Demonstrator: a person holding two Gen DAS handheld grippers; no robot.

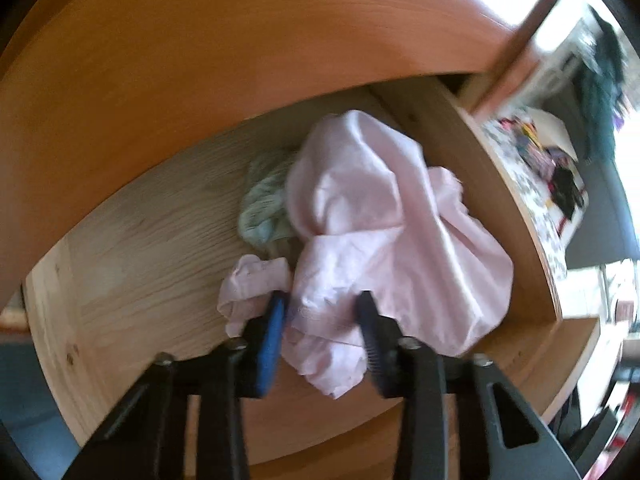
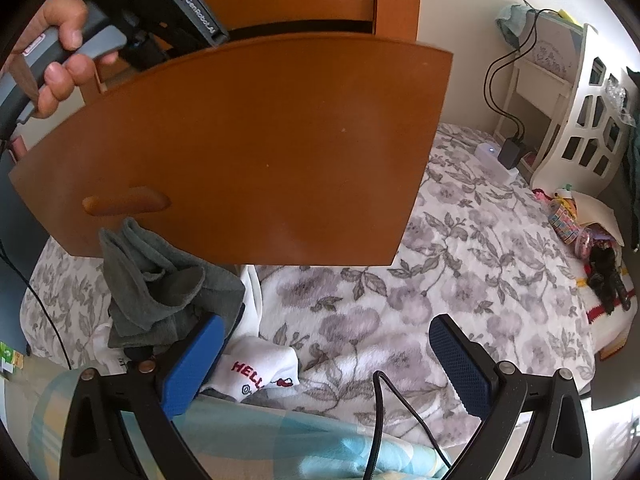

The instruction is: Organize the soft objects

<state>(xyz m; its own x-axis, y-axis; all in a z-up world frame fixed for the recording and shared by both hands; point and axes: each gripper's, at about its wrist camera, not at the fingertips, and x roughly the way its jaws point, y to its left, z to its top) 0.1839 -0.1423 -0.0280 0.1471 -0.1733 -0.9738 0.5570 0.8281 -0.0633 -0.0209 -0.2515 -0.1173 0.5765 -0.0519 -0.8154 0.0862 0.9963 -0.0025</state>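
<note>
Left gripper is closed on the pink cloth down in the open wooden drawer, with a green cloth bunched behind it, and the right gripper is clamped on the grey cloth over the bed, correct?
Not quite. The right gripper is open and empty; the grey cloth only lies beside its finger, as the right wrist view shows. The rest holds: left gripper, pink cloth, drawer, green cloth.

Daylight fills both views. The left wrist view is motion-blurred, worst toward the right rim, with blown-out white glare at the upper right. The right wrist view is sharper and evenly lit. Fisheye bending curves the drawer (image 1: 120, 216) edges; corners go black.
</note>
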